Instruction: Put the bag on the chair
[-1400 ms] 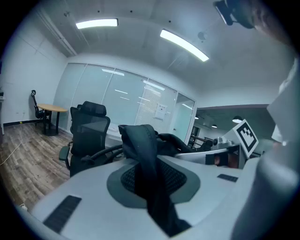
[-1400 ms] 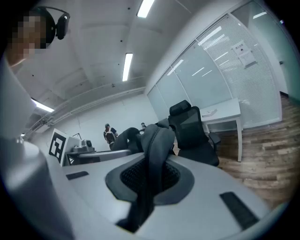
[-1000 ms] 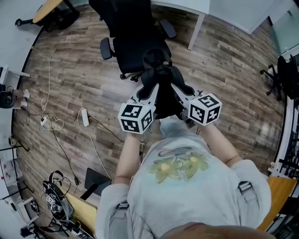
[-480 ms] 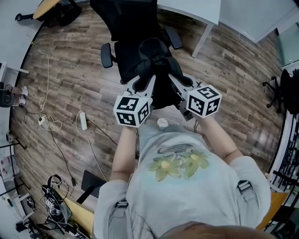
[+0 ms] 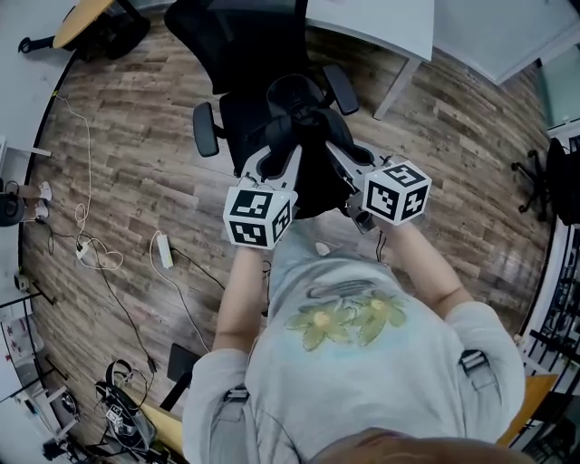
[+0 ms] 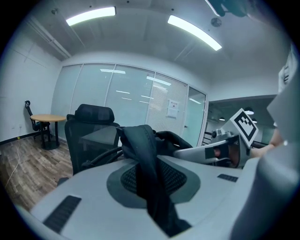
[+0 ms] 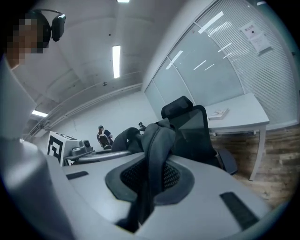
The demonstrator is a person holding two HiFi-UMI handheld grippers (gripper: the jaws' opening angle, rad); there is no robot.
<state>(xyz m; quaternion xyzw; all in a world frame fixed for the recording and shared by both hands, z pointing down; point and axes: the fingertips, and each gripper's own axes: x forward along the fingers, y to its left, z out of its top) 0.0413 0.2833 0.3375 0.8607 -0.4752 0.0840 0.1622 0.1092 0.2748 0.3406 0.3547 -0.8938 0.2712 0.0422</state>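
Observation:
A black bag (image 5: 313, 159) hangs between both grippers, just in front of the seat of a black office chair (image 5: 258, 86). My left gripper (image 5: 286, 147) is shut on one black strap (image 6: 142, 150), which runs between its jaws. The other strap (image 7: 157, 145) is clamped in my right gripper (image 5: 333, 147). In the left gripper view the left gripper (image 6: 154, 187) points at the chair (image 6: 89, 129), with the right gripper's marker cube (image 6: 243, 124) to the right. The right gripper (image 7: 145, 187) also faces the chair (image 7: 190, 124). The bag's lower part is hidden behind the grippers.
A white desk (image 5: 381, 23) stands behind the chair, its leg (image 5: 399, 86) close to the chair's right. A round wooden table (image 5: 86, 18) is at far left. Cables and a power strip (image 5: 163, 252) lie on the wood floor at left. Another black chair (image 5: 562, 163) stands at far right.
Both grippers, with the bag between them, have moved toward the chair. The chair now sits closer, with the bag against its front edge. The grips look the same.

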